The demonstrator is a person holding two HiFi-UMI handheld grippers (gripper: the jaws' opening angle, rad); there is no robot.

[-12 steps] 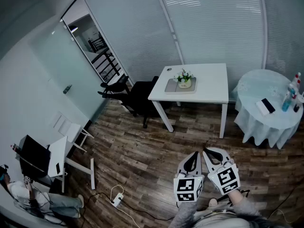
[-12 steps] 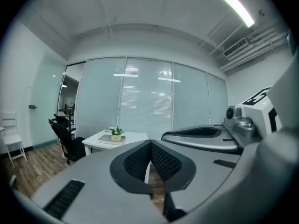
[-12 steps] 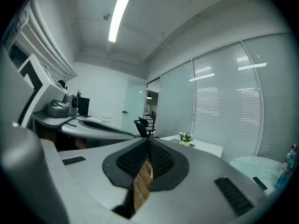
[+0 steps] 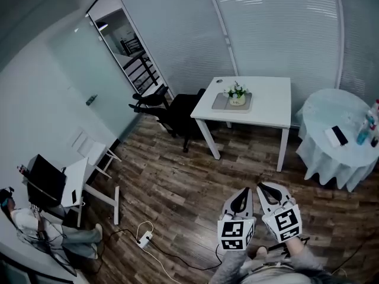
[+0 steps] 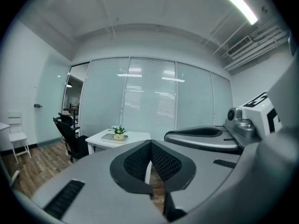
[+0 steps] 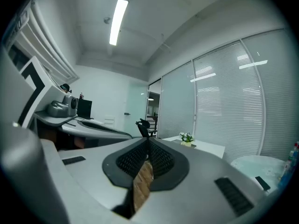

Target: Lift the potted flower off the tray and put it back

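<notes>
Still, only the view has drifted; the left gripper (image 4: 244,191) and right gripper (image 4: 262,188) keep their fingers clenched, empty. The potted flower (image 4: 237,92) on its tray (image 4: 221,104) stands well apart, so the approach is yet to come.

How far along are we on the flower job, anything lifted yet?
Nothing looks done: the potted flower sits on its tray on the white table across the room. In hand: nothing; the left gripper and right gripper are both shut and empty, over the wood floor, well short of the table. Left: approach, open a gripper, lift the potted flower, set it back.
</notes>
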